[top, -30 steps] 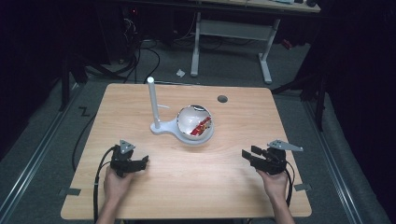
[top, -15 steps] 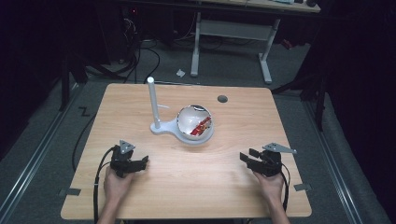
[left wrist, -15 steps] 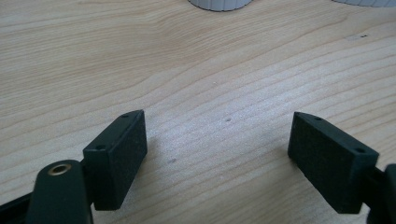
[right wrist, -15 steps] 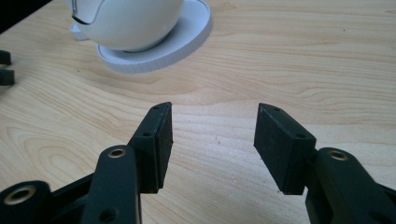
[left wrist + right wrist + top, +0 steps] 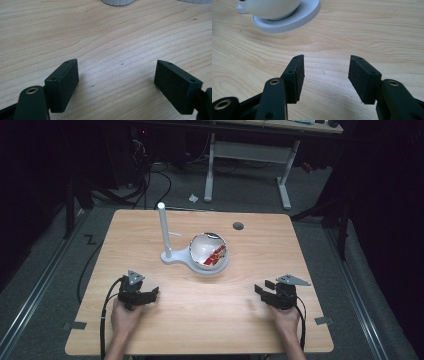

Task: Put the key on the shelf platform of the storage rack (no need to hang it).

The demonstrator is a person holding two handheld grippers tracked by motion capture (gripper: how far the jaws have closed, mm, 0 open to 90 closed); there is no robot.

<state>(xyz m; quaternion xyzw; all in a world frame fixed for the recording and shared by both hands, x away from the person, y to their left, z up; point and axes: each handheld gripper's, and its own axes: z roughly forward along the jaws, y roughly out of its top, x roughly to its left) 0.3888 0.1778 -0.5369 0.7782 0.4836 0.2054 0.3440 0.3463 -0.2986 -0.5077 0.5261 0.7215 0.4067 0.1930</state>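
A white bowl (image 5: pixel 208 252) holding something red sits on a round white base (image 5: pixel 294 18) near the middle of the wooden table (image 5: pixel 150 235). A white upright post (image 5: pixel 163 230) rises from the same stand just left of the bowl. My left gripper (image 5: pixel 149 295) rests low at the front left, open, with bare wood between its jaws (image 5: pixel 116 75). My right gripper (image 5: pixel 264 291) sits at the front right, open and empty, pointing toward the bowl's base (image 5: pixel 325 75).
A small dark round hole (image 5: pixel 238 226) lies in the tabletop at the back right. Cables trail from both grippers off the front edge. A desk frame and loose cables stand on the floor beyond the table.
The right gripper has sunk slightly toward the tabletop. The left gripper, bowl and post have stayed put.
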